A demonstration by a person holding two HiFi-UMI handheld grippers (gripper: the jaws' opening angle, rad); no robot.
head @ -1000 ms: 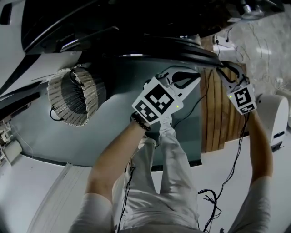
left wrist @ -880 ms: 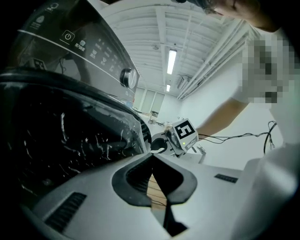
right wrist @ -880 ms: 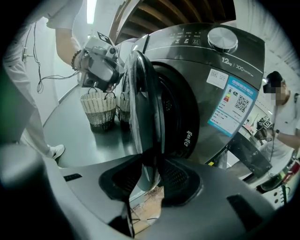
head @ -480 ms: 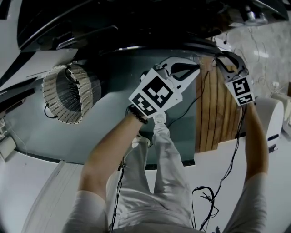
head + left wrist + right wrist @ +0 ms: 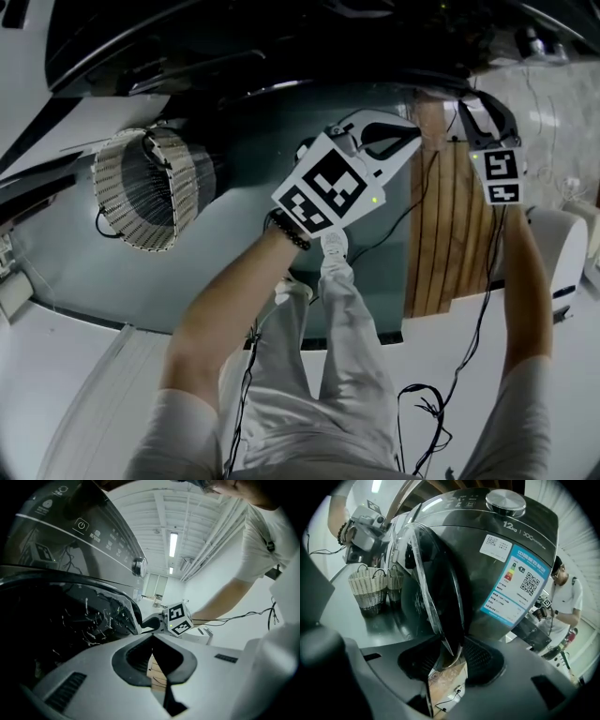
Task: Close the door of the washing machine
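Both grippers sit a little higher in the head view than a second ago, the right one more so. The right gripper's [image 5: 450, 660] jaws have just been opening. They now stand wide, with the thin lower rim of the door [image 5: 440, 588] between them and neither pad pressing on it.

The door hangs swung out from the washing machine [image 5: 511, 550] and is seen edge-on in the right gripper view. A dark wedge of space lies between its inner face and the machine's front. On the door's outer side the floor lies bare as far as the wicker basket [image 5: 150, 202], well apart from the door. A wooden panel [image 5: 450, 225] lies under the rim.

The left gripper [image 5: 412, 141] is fully closed on nothing, with its tips just beside the door's rim; contact cannot be made out. Both forearms stretch forward towards the door, the right nearly straight and the left angled in from the basket side.
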